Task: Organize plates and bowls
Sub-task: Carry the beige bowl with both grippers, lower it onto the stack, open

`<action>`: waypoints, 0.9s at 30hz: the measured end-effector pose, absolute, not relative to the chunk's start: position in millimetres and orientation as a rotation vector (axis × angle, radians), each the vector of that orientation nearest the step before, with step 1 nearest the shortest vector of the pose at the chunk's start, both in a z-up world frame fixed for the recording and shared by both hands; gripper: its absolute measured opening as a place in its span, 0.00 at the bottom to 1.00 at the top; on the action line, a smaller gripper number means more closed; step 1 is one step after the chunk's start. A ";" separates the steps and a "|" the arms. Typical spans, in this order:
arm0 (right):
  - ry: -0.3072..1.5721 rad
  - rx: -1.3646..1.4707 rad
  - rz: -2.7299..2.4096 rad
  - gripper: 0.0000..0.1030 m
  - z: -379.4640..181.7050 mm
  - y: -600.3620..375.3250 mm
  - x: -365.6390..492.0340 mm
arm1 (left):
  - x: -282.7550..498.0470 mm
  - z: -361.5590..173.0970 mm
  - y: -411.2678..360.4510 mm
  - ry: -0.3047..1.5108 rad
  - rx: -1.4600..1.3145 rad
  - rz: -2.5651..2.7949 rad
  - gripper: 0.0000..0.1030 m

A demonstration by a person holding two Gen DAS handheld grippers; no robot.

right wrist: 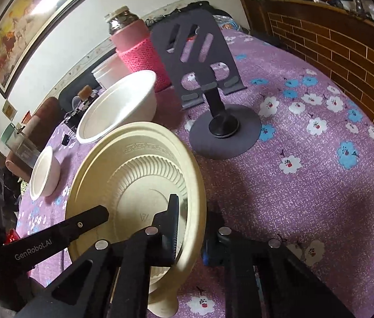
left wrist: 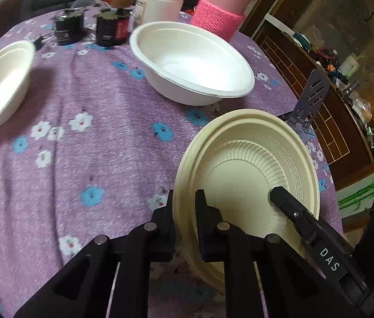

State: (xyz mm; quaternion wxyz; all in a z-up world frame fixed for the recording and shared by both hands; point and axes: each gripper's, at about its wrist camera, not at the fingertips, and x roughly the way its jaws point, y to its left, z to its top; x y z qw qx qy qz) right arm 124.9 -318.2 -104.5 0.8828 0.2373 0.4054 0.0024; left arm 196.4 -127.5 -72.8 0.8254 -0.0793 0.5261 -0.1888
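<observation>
- The left gripper [left wrist: 184, 212] is pinching the near-left rim of the cream plate [left wrist: 250, 164], one finger outside the rim and the other inside the dish.
- The right gripper [right wrist: 192, 228] is clamping the same plate's [right wrist: 139, 169] opposite rim, one finger lying on the inner face and the other behind the edge.
- The plate is tilting between the two tools above the purple flowered tablecloth [left wrist: 94, 132]; a smaller ribbed plate [left wrist: 242, 167] is sitting nested inside it.
- The large white bowl [left wrist: 192, 63] is standing upright on the cloth beyond the plates, showing nothing inside.
- The small white bowl [left wrist: 1, 82] is sitting well apart at the table's left, also showing nothing inside.
- A white tub [left wrist: 160, 5] and a jar in a pink knitted sleeve [left wrist: 218, 13] are standing behind the large bowl; their contents cannot be told.
- Two dark bottles [left wrist: 91, 26] are standing near the tub.
- A grey slotted stand [right wrist: 203, 61] on a round base is standing just beside the large bowl.
</observation>
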 end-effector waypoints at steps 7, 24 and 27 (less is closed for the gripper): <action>0.799 0.457 0.121 0.13 -94.3 -286.7 122.1 | 169.4 -52.7 -95.5 1.056 -0.170 -0.329 0.11; 0.802 0.295 0.430 0.14 -34.7 -95.6 101.7 | 78.5 -5.7 112.1 0.942 -0.361 -0.057 0.12; 0.808 0.266 0.487 0.14 -25.7 -54.7 102.5 | 64.4 1.6 150.8 0.915 -0.383 -0.004 0.12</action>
